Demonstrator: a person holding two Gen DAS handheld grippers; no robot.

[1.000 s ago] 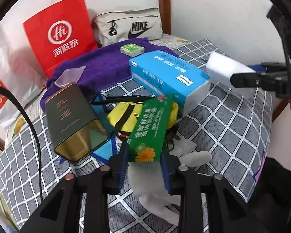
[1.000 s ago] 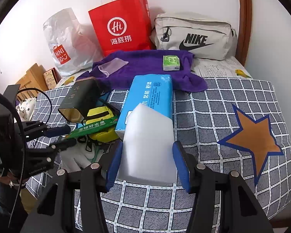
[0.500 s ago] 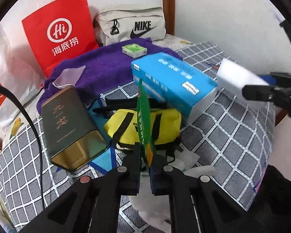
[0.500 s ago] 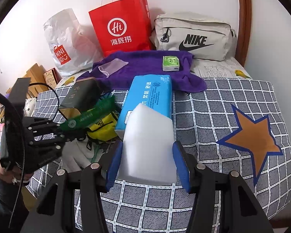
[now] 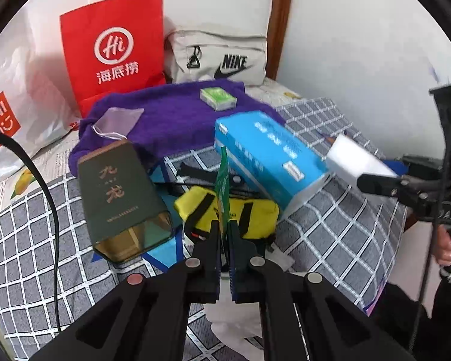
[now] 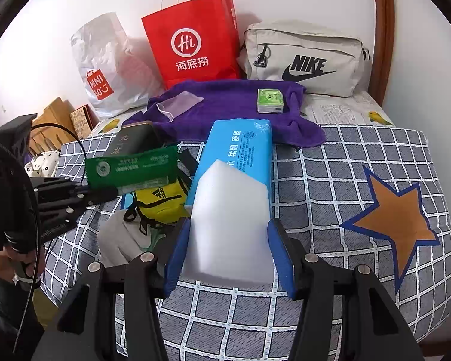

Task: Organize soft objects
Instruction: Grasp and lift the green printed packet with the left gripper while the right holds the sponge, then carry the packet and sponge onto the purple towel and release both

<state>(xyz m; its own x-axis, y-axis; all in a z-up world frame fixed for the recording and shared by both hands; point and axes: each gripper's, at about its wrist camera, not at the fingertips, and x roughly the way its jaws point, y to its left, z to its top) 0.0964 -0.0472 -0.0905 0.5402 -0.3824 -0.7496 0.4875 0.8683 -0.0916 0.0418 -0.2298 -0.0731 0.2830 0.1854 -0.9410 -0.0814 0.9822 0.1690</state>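
Your left tongs [image 5: 224, 242] are pinched shut on a flat green packet [image 5: 222, 185], which stands edge-on in the left wrist view and hangs above the bed [image 6: 330, 186] with its face showing in the right wrist view [image 6: 132, 168]. Under it, from left to right, lie a dark green tin [image 5: 120, 195], a yellow Adidas pouch [image 5: 225, 213] and a blue tissue pack [image 5: 267, 162], the pouch touching both. A white glove [image 6: 120, 237] lies just in front of the pouch. Behind them a purple towel [image 6: 234, 105] carries a small green packet [image 6: 270, 100]. Your right tongs [image 6: 228, 252] grip a white sponge block [image 6: 230, 222], held above the checked cover near the tissue pack's front end.
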